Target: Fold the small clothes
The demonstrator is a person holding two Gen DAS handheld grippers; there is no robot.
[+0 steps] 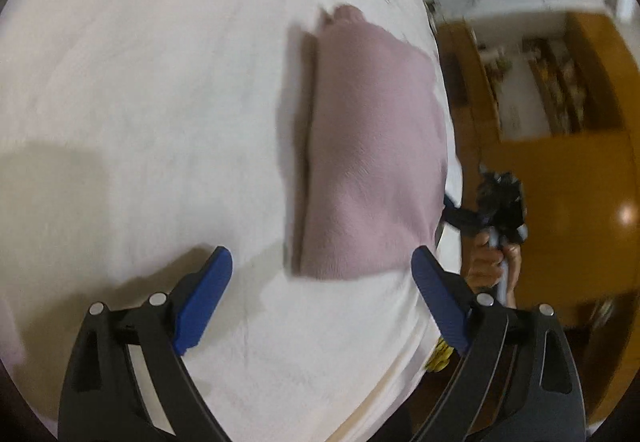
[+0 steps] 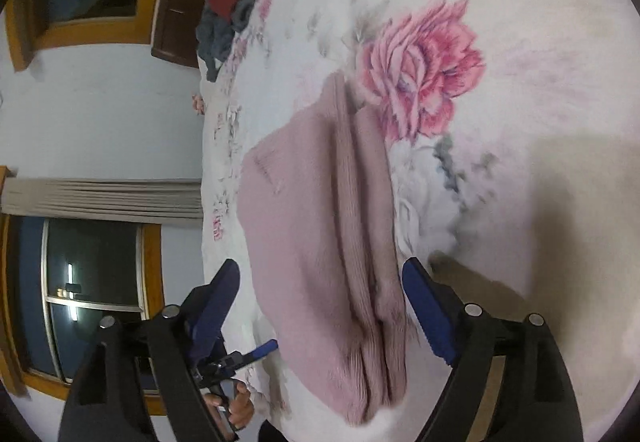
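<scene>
1. now, the pink garment (image 1: 372, 150) is lying folded on the bed (image 1: 140, 82), near its edge.
2. both the left gripper (image 1: 322, 298) and the right gripper (image 2: 320, 310) are hovering with fingers spread, gripping nothing.
3. probably worth smoothing the ridges before the next fold.

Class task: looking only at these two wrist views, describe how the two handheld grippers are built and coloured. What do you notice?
Both match. The left gripper and right gripper each have two curved black plastic arms with cut-out slots, ending in blue finger pads. Round silver pivot pins sit at the finger joints. No cables or markings show. A bare hand grips a handle; no sleeve is visible.
</scene>
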